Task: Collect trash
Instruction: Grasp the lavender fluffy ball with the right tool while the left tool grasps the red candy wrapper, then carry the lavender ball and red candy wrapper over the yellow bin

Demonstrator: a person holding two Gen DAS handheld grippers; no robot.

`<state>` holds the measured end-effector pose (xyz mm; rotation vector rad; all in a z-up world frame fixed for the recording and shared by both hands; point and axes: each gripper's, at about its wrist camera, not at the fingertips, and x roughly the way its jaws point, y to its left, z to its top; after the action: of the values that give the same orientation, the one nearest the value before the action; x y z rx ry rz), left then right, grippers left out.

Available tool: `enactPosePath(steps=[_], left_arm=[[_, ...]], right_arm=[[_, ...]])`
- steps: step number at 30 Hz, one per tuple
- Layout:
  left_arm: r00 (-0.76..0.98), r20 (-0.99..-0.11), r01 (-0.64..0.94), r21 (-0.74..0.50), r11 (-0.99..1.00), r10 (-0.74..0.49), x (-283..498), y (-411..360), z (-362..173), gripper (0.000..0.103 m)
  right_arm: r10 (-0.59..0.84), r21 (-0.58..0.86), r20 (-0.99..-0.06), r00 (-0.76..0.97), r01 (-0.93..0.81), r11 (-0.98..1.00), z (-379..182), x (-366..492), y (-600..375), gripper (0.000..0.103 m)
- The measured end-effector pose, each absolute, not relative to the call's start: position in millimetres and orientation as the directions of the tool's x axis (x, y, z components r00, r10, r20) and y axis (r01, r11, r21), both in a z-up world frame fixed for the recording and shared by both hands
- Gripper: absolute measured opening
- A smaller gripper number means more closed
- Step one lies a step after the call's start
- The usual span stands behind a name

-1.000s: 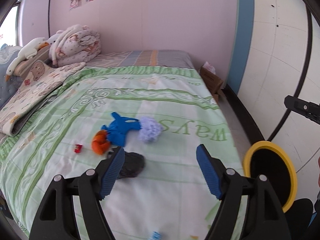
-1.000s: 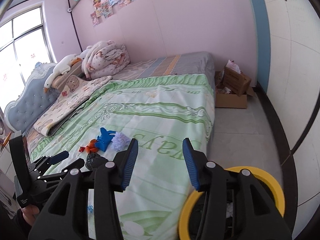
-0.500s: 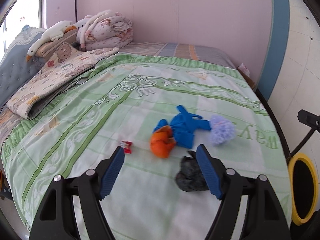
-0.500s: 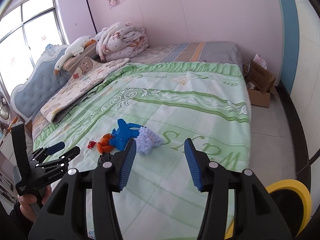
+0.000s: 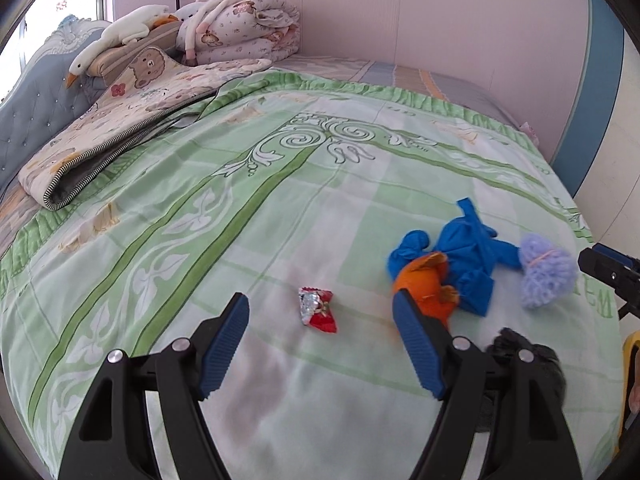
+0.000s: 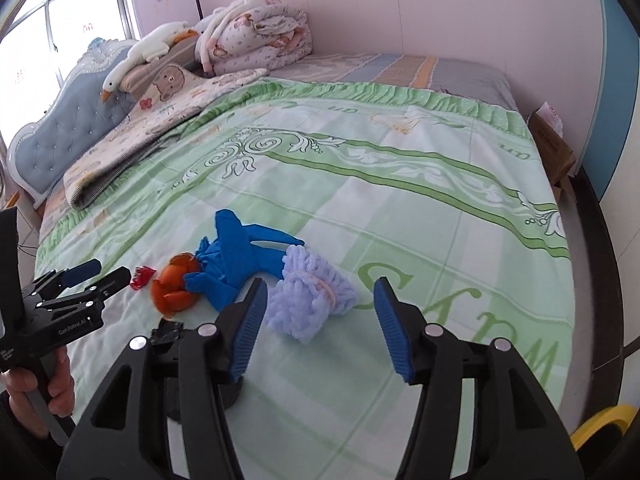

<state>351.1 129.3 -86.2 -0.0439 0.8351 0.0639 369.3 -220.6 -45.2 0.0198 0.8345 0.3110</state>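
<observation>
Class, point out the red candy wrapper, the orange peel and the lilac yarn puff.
red candy wrapper [image 5: 317,310], left wrist view, its middle
orange peel [image 6: 175,287], right wrist view, rounded outer skin
lilac yarn puff [image 6: 312,298], right wrist view, centre near its tie

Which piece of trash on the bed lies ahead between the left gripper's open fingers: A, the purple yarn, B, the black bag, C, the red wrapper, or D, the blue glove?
C: in the left wrist view the red wrapper sits between the left gripper's fingers.

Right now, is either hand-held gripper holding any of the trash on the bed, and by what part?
Nothing is held. The left hand-held gripper is open above the red wrapper; the right hand-held gripper, jaws opening, is empty near the lilac yarn bundle.
</observation>
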Motion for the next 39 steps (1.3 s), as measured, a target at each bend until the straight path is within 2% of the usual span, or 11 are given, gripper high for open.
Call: enactPosePath(steps=[5,7,13,18,20,25,39], left_arm=[[0.642,-0.765,-0.076,-0.004,0.997,0.046,367,135,-103,0.071],[0.629,-0.777,-0.075,-0.013,0.997,0.038,372,137,-110,0.071],[0.609,-0.793,-0.048,-0.017,0.999,0.016,384,134,-122,0.071],[0.602,-0.798,-0.036,-0.018,0.999,0.007,386,132,-129,0.057],[0.606,-0.795,-0.036,-0.022,0.999,0.004,386,133,-129,0.042],[0.609,-0.793,-0.043,-0.030,0.999,0.002,385,134,-131,0.021],[0.641,-0.767,-0.075,-0.037,0.996,0.019,372,142,-112,0.016]], right_arm=[[0.266,0.133,-0.750,0.606,-0.255,0.958,-64,393,-211,0.055],[0.268,0.137,-0.755,0.599,-0.255,0.957,-69,400,-209,0.060],[0.276,0.138,-0.769,0.577,-0.271,0.953,-79,412,-202,0.061],[0.284,0.144,-0.780,0.557,-0.282,0.948,-88,412,-196,0.054],[0.289,0.147,-0.781,0.554,-0.287,0.947,-90,413,-196,0.051],[0.292,0.134,-0.773,0.564,-0.304,0.943,-92,411,-193,0.039],[0.316,0.158,-0.741,0.592,-0.304,0.939,-67,393,-201,0.037]])
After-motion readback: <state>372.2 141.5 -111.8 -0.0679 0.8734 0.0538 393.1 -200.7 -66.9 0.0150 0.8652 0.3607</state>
